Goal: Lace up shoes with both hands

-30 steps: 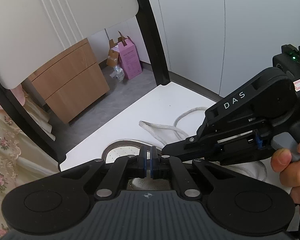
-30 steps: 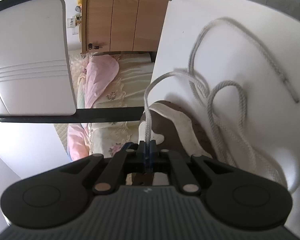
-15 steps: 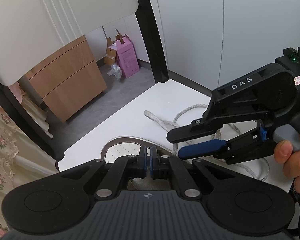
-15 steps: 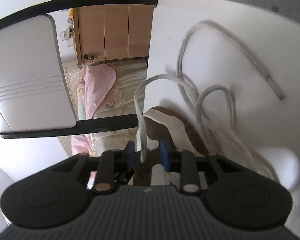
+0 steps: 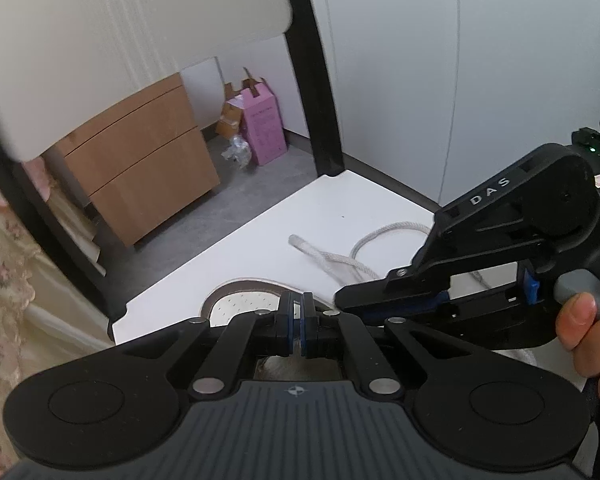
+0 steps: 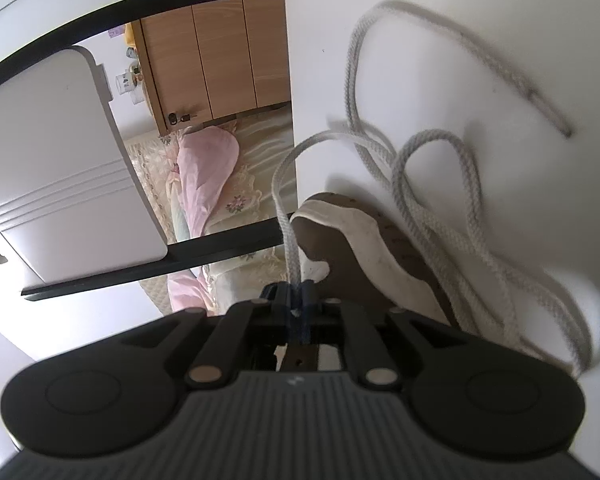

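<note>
A white and brown shoe [image 6: 348,220] lies on the white table [image 6: 500,60], its perforated toe [image 5: 244,306] just beyond my left gripper [image 5: 298,320]. That gripper is shut right over the shoe; whether it pinches any part of it is hidden. My right gripper [image 6: 298,300] is closing, and a taut strand of white shoelace [image 6: 284,216] runs into its jaws, pinched between the pads. In the left wrist view the right gripper [image 5: 344,300] reaches in from the right, its tip beside my left jaws. The rest of the shoelace [image 5: 332,258] lies in loose loops [image 6: 440,200] on the table.
A person's hand [image 5: 588,320] holds the right gripper's handle. The table edge drops off close to the shoe's toe. Beyond it are a black chair frame [image 5: 316,80] with a white backrest, wooden drawers [image 5: 140,152], a pink box [image 5: 262,120] and a bed with pink cloth [image 6: 208,168].
The right gripper's jaws stood apart around the lace half a second ago and have come together on it. Its tip has dropped back beside the left jaws. The left gripper stayed put.
</note>
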### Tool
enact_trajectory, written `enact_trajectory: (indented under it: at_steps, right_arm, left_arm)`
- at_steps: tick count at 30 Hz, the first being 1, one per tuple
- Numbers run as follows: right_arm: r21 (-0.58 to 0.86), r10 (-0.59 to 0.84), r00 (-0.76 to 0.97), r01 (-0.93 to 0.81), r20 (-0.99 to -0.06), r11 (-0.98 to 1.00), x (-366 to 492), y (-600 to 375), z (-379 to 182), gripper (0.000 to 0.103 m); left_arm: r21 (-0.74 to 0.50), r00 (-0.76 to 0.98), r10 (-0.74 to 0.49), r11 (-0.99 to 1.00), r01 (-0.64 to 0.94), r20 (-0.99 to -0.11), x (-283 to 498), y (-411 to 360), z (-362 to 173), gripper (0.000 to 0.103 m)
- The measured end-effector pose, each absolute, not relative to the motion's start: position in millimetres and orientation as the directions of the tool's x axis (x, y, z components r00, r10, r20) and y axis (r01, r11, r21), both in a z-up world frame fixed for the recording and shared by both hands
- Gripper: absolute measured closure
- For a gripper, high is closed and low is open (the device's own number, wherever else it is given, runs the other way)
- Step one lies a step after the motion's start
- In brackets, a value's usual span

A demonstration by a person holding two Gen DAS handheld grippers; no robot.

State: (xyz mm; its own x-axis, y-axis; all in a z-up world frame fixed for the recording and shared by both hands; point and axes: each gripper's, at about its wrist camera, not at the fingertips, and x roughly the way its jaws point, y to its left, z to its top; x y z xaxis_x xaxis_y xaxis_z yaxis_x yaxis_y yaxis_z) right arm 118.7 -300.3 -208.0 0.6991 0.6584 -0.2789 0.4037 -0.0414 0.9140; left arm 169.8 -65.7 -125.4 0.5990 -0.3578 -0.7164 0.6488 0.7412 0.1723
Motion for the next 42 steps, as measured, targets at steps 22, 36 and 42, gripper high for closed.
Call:
enact_trajectory:
  at_steps: [22,36,42]
  right_arm:
    - [0.919,0.570,0.721,0.303,-0.395,0.253,124,-298,-172,0.075]
    - [0.915,0.585,0.703,0.323,-0.404,0.243,133,-285,-180,0.099]
    - [0.911,0.588,0.697,0.344,-0.411,0.229,129,-284,-181,0.100]
  left_arm:
    - [-0.025,0.755,-0.326,0.925,0.380,-0.569,81,-13,-102,0.097]
    - [0.035,0.776,-0.314,0.918,0.396,-0.548,75,-19,-107,0.076]
    - [0.073,0.783,-0.315,0.907,0.415,-0.536,69,-25,-108,0.067]
